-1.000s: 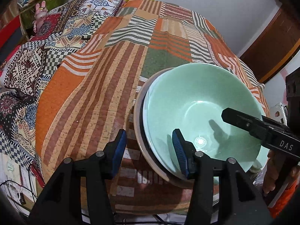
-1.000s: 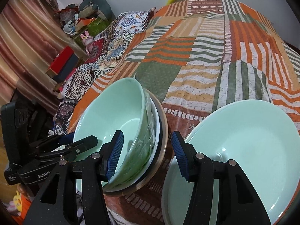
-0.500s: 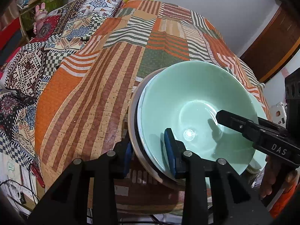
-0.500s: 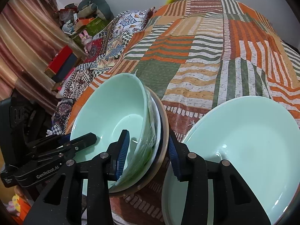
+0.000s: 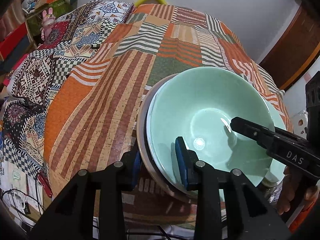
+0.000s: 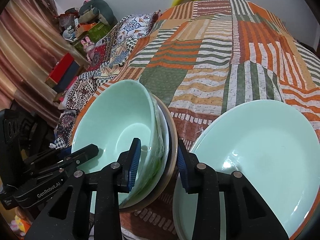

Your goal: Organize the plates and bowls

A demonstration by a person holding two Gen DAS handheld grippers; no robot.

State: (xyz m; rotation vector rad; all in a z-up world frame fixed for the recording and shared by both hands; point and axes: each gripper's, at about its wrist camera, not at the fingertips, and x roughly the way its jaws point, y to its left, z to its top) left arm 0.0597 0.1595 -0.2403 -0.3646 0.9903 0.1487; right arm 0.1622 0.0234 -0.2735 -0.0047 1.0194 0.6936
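A pale green bowl (image 5: 210,100) (image 6: 116,116) sits nested in a white bowl and a tan-rimmed dish, a stack near the front edge of the quilted bed. My left gripper (image 5: 159,148) is shut on the stack's near left rim, one pad inside the green bowl and one under the outer rim. My right gripper (image 6: 158,142) straddles the stack's right rim. Its jaws are closing, with the inner pad on the bowl wall and the outer pad against the tan rim. A wide pale green plate (image 6: 260,150) lies just right of the stack.
A patchwork quilt (image 5: 100,100) covers the bed and stretches far behind the dishes. Shelves with boxes and a pink rabbit toy (image 5: 48,20) stand at the left. Cables lie on the floor at the lower left. A person's hand (image 5: 290,196) holds the right gripper.
Both grippers' jaws narrowed from wide apart down onto the rim of the bowl stack. The stack now sits slightly tilted and closer in the left wrist view.
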